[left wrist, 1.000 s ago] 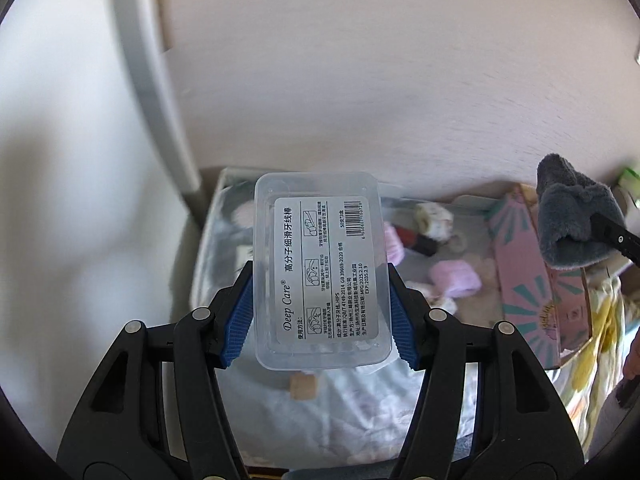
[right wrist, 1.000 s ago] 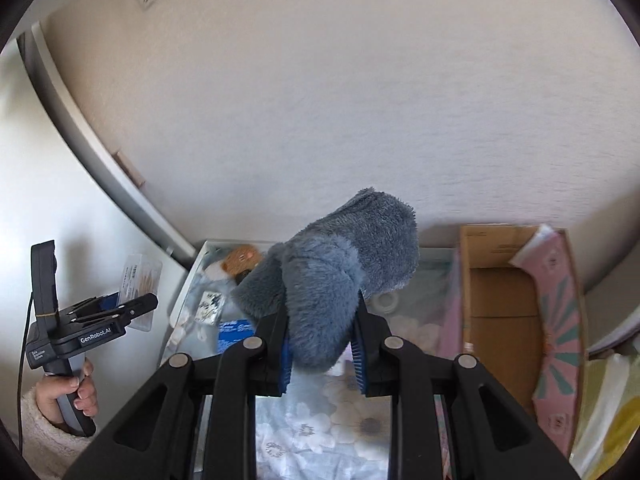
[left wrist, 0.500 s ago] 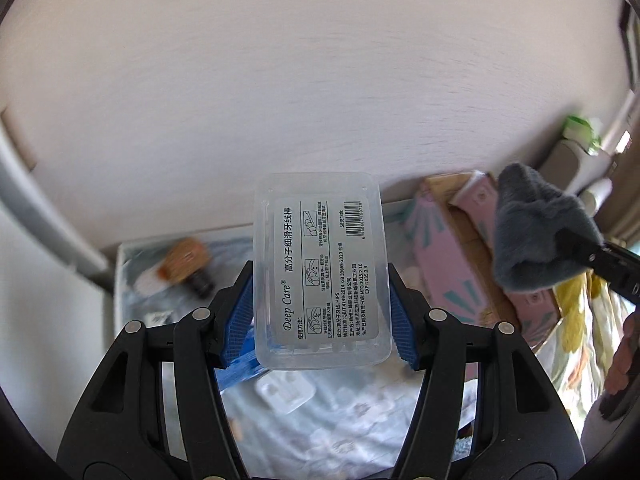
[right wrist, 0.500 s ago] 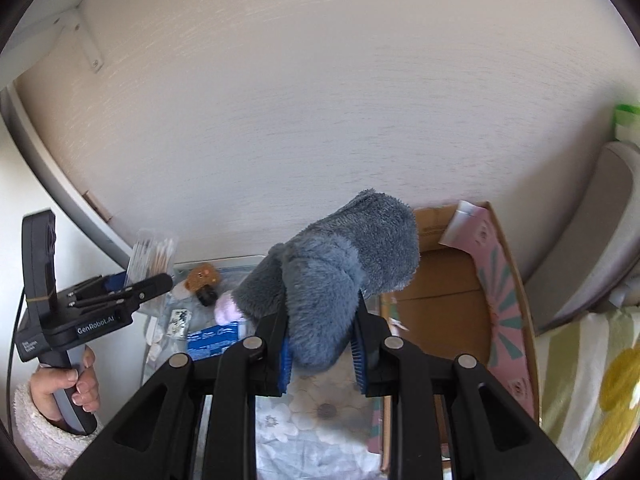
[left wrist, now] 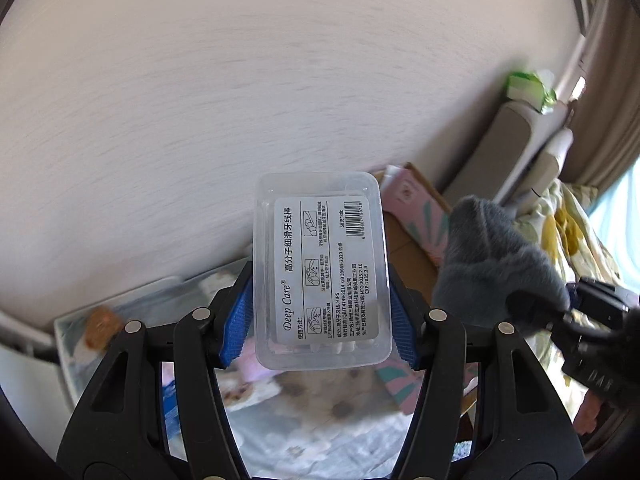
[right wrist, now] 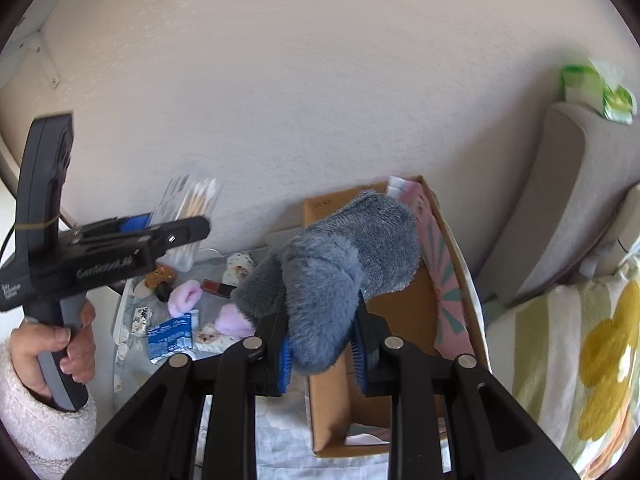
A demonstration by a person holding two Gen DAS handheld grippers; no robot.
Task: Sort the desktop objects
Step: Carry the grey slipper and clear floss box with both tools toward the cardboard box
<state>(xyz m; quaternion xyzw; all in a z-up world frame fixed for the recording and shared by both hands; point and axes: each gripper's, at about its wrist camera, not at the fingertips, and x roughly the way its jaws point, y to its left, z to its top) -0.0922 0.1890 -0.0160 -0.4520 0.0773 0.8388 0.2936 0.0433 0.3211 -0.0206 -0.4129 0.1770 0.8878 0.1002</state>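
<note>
Step in hand, as judged: carry phase of the sort, both items lifted clear of the worktop (right wrist: 280, 420) and neither yet deposited. Left claw (left wrist: 322, 300) is closed to the width of a clear floss-pick box (left wrist: 322, 268), blue pads pressing its two long sides, label facing the camera; the box is held in the air in front of the wall. Right claw (right wrist: 322, 356) is clamped narrow on a grey plush sock (right wrist: 340, 264), which bulges above the pads and hangs over the open cardboard box (right wrist: 404, 312). Loose small items remain on the floral cloth (right wrist: 172, 332) beside that box. Next move likely calls for lowering the sock into the cardboard box before letting go; where the floss-pick box belongs cannot be told.
</note>
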